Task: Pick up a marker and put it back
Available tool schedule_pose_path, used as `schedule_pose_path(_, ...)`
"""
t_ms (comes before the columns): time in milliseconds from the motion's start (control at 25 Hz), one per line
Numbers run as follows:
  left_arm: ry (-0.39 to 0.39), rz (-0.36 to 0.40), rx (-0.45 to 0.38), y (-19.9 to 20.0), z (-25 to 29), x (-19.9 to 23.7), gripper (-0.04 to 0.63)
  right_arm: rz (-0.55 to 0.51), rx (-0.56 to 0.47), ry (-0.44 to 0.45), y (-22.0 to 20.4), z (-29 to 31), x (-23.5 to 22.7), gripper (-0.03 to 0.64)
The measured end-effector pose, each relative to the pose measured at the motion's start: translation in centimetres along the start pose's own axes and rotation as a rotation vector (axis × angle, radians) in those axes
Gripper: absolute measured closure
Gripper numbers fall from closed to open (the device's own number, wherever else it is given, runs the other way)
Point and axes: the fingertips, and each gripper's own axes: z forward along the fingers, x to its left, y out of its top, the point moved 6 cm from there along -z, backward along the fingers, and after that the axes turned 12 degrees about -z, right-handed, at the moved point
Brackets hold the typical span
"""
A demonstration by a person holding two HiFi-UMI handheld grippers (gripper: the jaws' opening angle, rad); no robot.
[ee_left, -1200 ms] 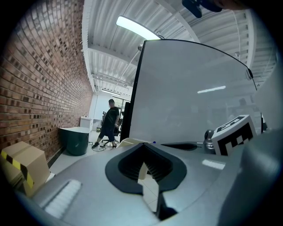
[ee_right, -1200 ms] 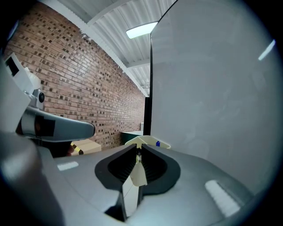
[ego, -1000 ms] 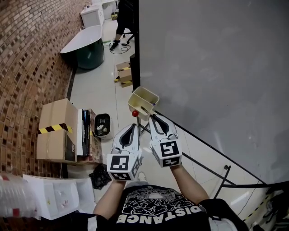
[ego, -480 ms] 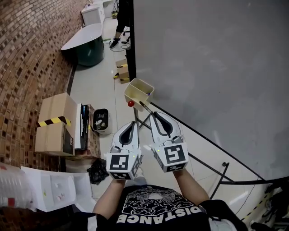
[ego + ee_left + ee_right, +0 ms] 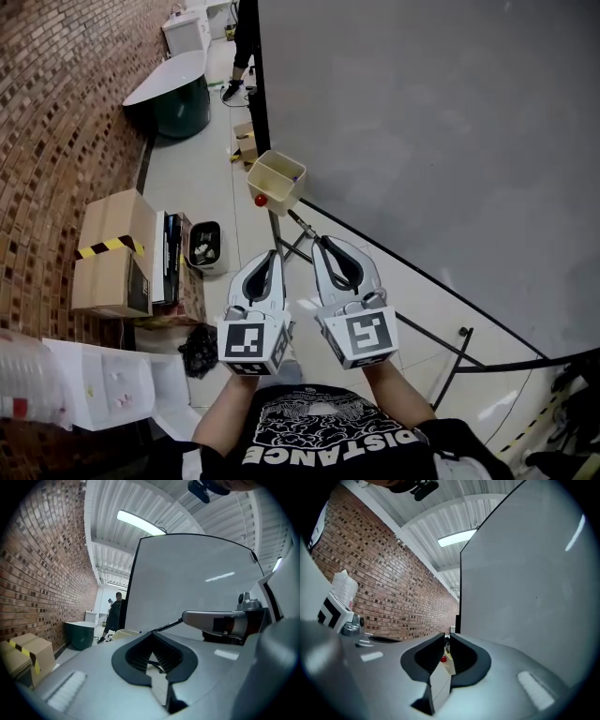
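Observation:
My right gripper (image 5: 322, 240) is shut on a thin dark marker (image 5: 301, 224) that sticks out from its tips toward a cream tray (image 5: 281, 169) at the whiteboard's lower corner. A red ball (image 5: 261, 200) hangs on the tray's near side. There is a gap between the marker's tip and the tray. The left gripper (image 5: 273, 254) is beside the right one, shut and empty. The left gripper view shows the marker (image 5: 168, 625) projecting from the right gripper (image 5: 187, 617), with the tray (image 5: 123, 632) beyond. Past the right gripper (image 5: 446, 637) jaws, the tray (image 5: 449, 663) and ball (image 5: 443, 659) show.
A large whiteboard (image 5: 422, 141) fills the right, on black stand legs (image 5: 450, 366). By the brick wall on the left are cardboard boxes (image 5: 108, 253), a small black bin (image 5: 204, 246) and white sheets (image 5: 103, 394). A dark tub (image 5: 178, 89) and a standing person (image 5: 246, 28) are far back.
Both grippers have drawn back from the tray. The gap between the marker's tip and the tray has widened. The jaws stay shut.

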Motion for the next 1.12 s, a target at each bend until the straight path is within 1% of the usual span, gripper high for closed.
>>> schedule_pose_path(120,-0.017,0.013,0.001,-0.5,-0.5,-0.7,0.589,0.001,-0.001,-0.004,-0.1,-1.0,0.0,0.584)
schedule_pose_path(360,-0.011,0.012,0.0,-0.6,-0.9,-1.5,0.591,-0.004,-0.003,-0.001,-0.1,-1.6,-0.2,0.583)
schedule_pose_path(480,-0.015,0.026,-0.005,-1.0,-0.8,-1.5,0.591,-0.005,-0.004,-0.001,-0.1,-1.6,-0.3,0.584)
schedule_pose_path(600,-0.014,0.014,-0.009,-0.9,-0.7,-1.3,0.59,-0.008,-0.001,0.001,0.0,-1.3,-0.3,0.584)
schedule_pose_path(680,-0.016,0.005,0.004,-0.7,-0.7,-1.4,0.589,-0.009,0.002,0.004,0.0,-1.2,-0.4,0.583)
schedule_pose_path(920,-0.009,0.013,-0.013,-1.2,-0.3,-1.0,0.589,-0.008,0.003,0.004,-0.5,-0.9,-0.4,0.583)
schedule_pose_path(1120,-0.01,0.002,0.018,-0.8,-0.2,-0.9,0.589,-0.012,0.003,0.006,-0.4,-0.3,-0.3,0.583)
